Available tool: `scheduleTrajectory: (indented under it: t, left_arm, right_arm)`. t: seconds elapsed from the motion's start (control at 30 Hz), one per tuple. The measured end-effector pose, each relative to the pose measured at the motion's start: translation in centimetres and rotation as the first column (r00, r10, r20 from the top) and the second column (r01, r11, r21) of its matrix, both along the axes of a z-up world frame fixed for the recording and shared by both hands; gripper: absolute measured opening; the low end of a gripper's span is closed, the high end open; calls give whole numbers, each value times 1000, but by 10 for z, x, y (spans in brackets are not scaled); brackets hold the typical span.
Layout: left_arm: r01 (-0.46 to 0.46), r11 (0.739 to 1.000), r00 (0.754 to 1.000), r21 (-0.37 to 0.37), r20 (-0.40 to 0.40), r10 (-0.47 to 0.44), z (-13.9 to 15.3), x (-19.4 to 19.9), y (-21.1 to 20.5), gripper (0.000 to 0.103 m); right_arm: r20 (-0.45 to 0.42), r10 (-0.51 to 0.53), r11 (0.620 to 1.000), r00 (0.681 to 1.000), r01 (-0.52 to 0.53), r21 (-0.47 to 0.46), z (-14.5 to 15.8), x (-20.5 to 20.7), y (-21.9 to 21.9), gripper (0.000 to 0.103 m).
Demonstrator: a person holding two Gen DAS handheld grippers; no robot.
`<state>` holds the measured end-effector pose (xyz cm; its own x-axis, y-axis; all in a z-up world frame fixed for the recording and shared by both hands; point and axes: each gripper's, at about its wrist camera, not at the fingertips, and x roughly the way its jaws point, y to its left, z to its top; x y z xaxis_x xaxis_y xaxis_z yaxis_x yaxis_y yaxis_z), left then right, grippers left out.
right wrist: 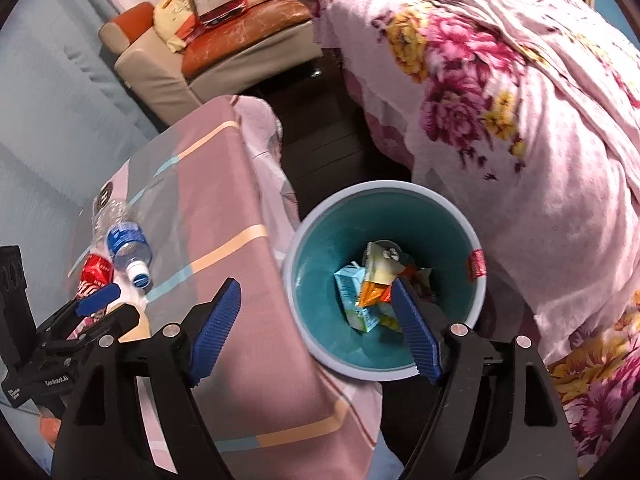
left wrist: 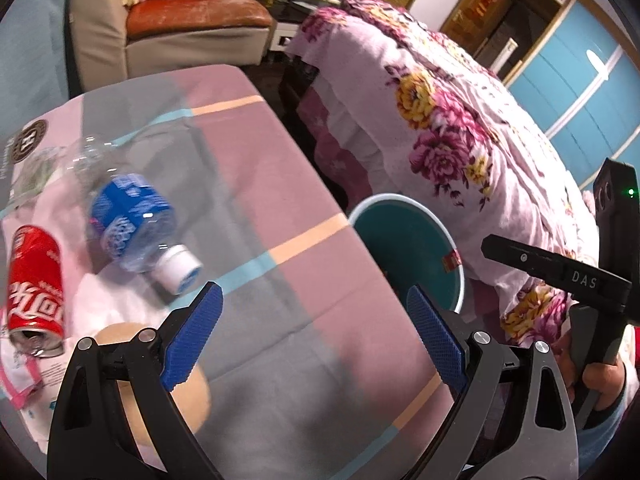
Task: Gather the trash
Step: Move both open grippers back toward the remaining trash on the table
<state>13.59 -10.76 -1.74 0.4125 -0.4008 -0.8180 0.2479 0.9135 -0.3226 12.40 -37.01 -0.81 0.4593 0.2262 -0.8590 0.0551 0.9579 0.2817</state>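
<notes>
A clear plastic bottle with a blue label [left wrist: 132,220] lies on the table [left wrist: 280,184], cap toward me; a red cola can [left wrist: 36,284] lies left of it on white paper. Both also show in the right wrist view: the bottle [right wrist: 128,248] and the can [right wrist: 94,274]. My left gripper [left wrist: 316,336] is open and empty above the table, right of the bottle. My right gripper [right wrist: 316,328] is open and empty above the teal bin [right wrist: 320,232], which holds a light-blue carton [right wrist: 352,292] and wrappers [right wrist: 376,272]. The bin [left wrist: 380,224] stands beside the table.
A tan round object [left wrist: 196,392] sits on the table under my left fingers. A bed with a floral cover [right wrist: 520,120] is to the right of the bin. An armchair [right wrist: 208,60] stands behind the table. Dark floor lies between table and bed.
</notes>
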Motion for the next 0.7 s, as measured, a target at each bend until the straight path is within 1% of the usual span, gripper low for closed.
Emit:
scheduleTrajectory:
  t: [0.17,0.23,0.43,0.57,0.7]
  left_arm:
    - [-53,999,998,2,19,53,7,-3,31,94]
    - [-86,996,996,1,26,86,10,-4,51,94]
    - [-179,984,983,7,46,179,17,-5,104,94]
    - [-236,972,971,9,42,235,16,-3,139,94]
    - [-267,963,964,40,29,266,6,4,166,94]
  right_arm:
    - [4,65,998,998,-65,-22,10,6,34,76]
    - [3,94,995,996,-94,-32,14,10,49,76]
    - [-12,179,982,984,-179,-59,20,20,92,76]
    - [-30,243,966,970,-245,-78,24,32,124,76]
    - [-53,304,947,951,-308,-89,25,46,153,76]
